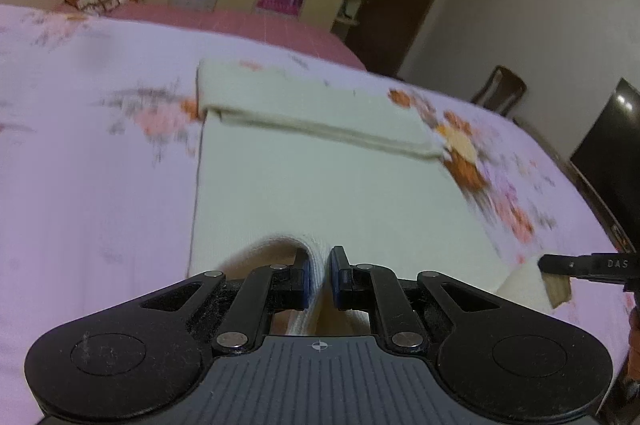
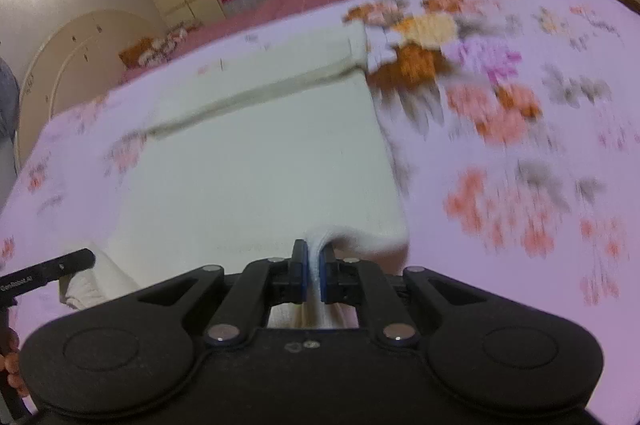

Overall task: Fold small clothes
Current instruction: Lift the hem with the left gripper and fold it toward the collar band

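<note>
On the pink floral bedspread (image 1: 80, 185) we pinch the cream ribbed knit garment (image 1: 320, 193) at its near edge: left gripper (image 1: 319, 279) closed on the left corner, right gripper (image 2: 314, 275) closed on the right. The cloth stretches away from both jaws toward its already folded far band (image 1: 320, 113).

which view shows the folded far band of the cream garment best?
Left wrist: the folded band spans the frame, both ends and its edge fairly sharp. Right wrist shows the same band, blurrier and slanted.
</note>
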The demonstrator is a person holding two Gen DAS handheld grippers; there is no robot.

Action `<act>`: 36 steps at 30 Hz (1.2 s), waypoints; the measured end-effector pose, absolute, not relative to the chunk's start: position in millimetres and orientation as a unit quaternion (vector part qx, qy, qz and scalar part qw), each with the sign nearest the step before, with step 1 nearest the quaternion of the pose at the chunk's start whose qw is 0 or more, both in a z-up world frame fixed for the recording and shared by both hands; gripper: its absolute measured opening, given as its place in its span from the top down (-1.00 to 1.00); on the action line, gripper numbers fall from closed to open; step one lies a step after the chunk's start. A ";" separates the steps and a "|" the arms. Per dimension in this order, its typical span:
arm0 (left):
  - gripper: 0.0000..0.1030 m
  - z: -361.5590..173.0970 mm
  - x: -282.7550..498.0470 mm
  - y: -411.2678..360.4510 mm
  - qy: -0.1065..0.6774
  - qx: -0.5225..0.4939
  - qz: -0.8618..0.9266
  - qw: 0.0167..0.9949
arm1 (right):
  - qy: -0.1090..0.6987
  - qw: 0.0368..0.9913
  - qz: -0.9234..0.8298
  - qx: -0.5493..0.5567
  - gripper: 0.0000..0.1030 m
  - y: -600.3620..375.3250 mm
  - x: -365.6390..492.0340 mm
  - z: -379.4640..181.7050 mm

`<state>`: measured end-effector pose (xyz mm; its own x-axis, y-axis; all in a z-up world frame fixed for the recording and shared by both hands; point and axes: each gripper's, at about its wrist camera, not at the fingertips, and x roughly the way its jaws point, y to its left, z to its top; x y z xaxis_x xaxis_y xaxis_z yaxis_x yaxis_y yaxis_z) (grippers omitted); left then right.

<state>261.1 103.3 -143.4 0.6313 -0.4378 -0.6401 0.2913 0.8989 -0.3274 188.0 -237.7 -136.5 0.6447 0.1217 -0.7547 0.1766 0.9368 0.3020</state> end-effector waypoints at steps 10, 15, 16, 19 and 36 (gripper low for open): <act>0.80 -154.5 361.0 82.3 0.358 -0.119 -0.169 0.911 | 0.389 0.903 -0.023 0.183 0.88 -260.7 288.2 -147.2; 0.80 -169.5 413.2 66.3 0.362 -0.124 -0.156 0.911 | 0.387 0.898 -0.025 0.209 0.88 -277.4 342.4 -165.6; 0.80 -172.6 421.8 63.5 0.364 -0.121 -0.153 0.911 | 0.389 0.897 -0.024 0.210 0.88 -279.2 352.1 -169.0; 0.80 -182.5 443.0 58.6 0.371 -0.110 -0.146 0.910 | 0.395 0.894 -0.026 0.211 0.88 -284.3 376.5 -178.9; -0.11 -189.9 538.8 35.3 0.368 -0.070 -0.095 0.922 | 0.403 0.874 -0.020 0.269 0.36 -316.9 477.3 -206.5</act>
